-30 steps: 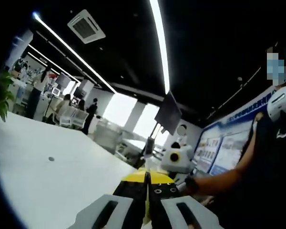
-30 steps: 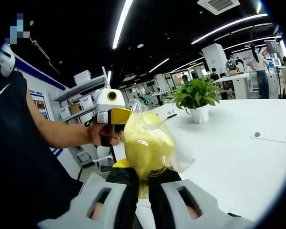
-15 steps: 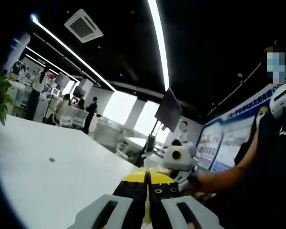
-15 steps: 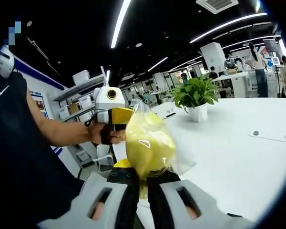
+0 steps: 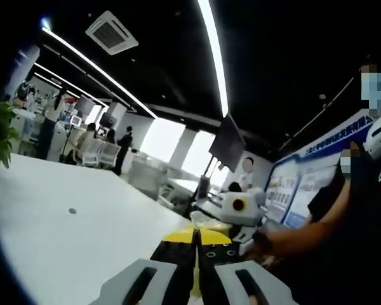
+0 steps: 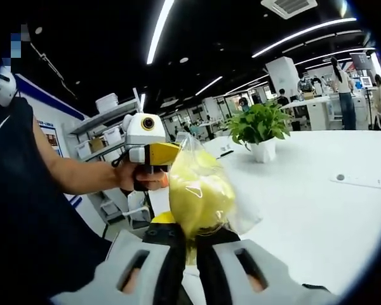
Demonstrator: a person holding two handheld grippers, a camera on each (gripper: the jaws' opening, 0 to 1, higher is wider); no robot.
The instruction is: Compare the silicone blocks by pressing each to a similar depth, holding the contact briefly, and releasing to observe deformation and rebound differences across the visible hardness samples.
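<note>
Holding a soft yellow block in a crinkled clear bag [image 6: 200, 194] aloft, above the smooth white counter [image 6: 317, 216], right gripper [image 6: 189, 244] fingers clamped on the bag's neck, left gripper [image 5: 195, 254] fingers together, pressing apparently not begun, next likely setting it down.

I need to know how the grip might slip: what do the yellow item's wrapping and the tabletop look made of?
The wrapping looks like thin clear plastic film: glossy, crinkled, see-through over the yellow item, which the right gripper pinches. The table looks like smooth matte white laminate; exact material unclear.
</note>
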